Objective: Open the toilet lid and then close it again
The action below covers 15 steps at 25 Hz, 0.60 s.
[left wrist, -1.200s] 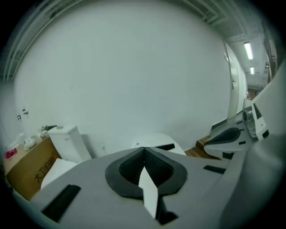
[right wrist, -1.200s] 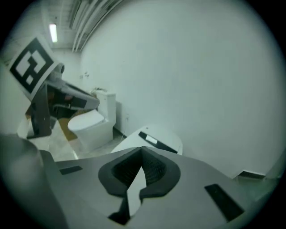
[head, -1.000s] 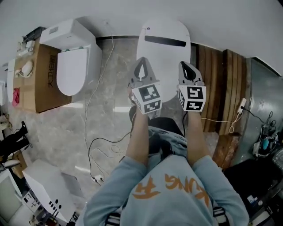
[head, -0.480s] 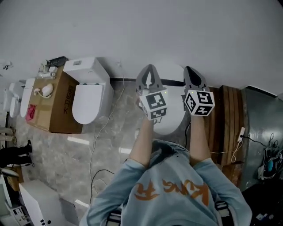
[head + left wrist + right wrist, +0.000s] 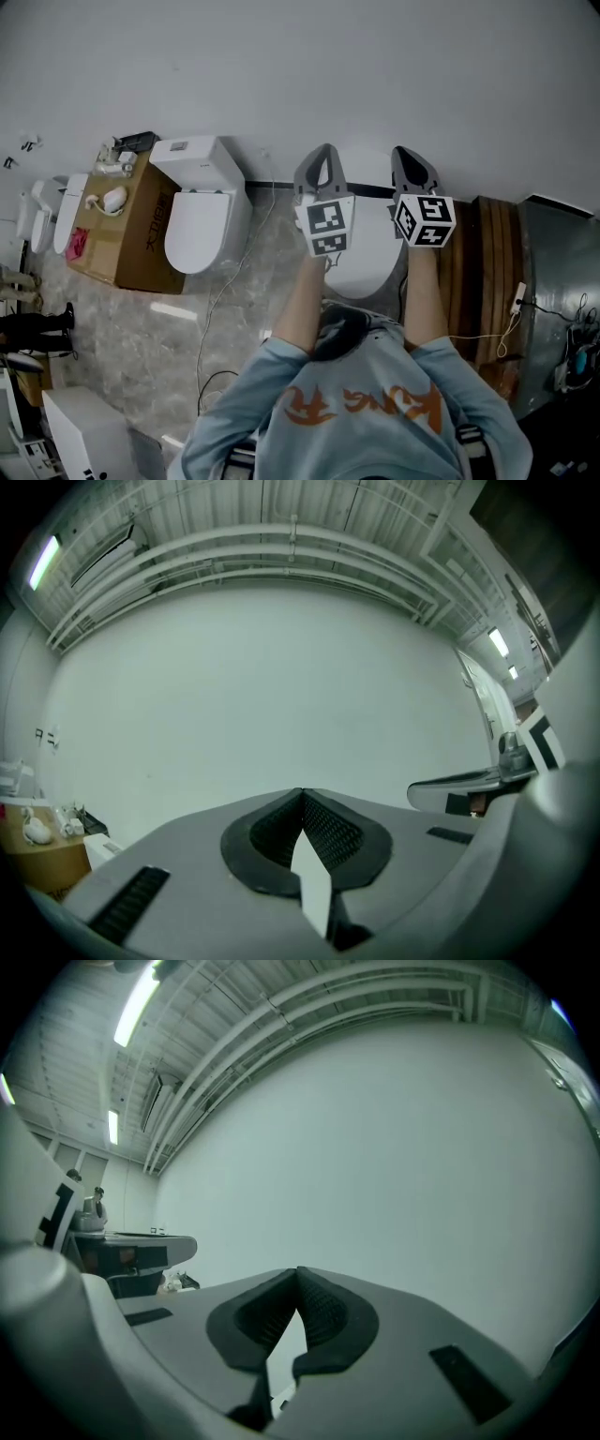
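Head view: toilet lid (image 5: 367, 251) lay shut at centre; neither gripper view showed it.
Left gripper (image 5: 302, 797): jaws were together, empty, facing wall (image 5: 281, 686).
Right gripper (image 5: 298, 1274): jaws were together, empty, facing wall.

My sweater (image 5: 361, 405) carries big orange letters and the cardboard box (image 5: 150, 242) dark printed characters; I cannot read either surely

The toilet lid (image 5: 366, 255) looks smooth, glossy white, the floor (image 5: 131, 328) polished veined stone, the box (image 5: 150, 246) matt brown cardboard, the planks (image 5: 487, 272) dark grained wood.
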{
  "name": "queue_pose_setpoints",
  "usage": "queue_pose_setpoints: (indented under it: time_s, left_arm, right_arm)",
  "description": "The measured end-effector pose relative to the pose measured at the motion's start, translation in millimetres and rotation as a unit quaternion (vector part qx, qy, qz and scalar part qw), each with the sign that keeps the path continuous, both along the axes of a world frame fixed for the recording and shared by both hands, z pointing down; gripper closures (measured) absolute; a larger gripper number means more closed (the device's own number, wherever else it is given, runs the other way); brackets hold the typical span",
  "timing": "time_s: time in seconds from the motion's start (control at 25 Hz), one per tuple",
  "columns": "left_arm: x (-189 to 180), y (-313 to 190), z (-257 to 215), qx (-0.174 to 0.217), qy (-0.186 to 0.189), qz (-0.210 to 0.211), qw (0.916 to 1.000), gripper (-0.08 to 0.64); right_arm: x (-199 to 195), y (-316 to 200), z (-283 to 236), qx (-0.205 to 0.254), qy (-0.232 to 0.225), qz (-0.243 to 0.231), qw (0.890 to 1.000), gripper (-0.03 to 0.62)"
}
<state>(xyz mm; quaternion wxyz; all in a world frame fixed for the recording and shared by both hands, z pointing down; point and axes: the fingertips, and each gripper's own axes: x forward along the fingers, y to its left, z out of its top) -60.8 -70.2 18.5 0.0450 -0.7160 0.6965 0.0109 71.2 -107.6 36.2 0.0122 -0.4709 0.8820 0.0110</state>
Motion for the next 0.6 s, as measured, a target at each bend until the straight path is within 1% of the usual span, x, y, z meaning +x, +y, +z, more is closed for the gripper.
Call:
queue_pose_setpoints:
  time_s: [0.2, 0.6]
  left_arm:
    - [16, -3, 0, 0.003, 0.0, 0.007, 1.0, 0.534]
    - [4, -4, 5, 0.008, 0.009, 0.022, 0.9997, 0.534]
  right_arm:
    - [18, 1, -6, 0.01, -0.002, 0.01, 1.0, 0.58]
    - [4, 6, -12, 0.029, 0.013, 0.014, 0.999, 0.58]
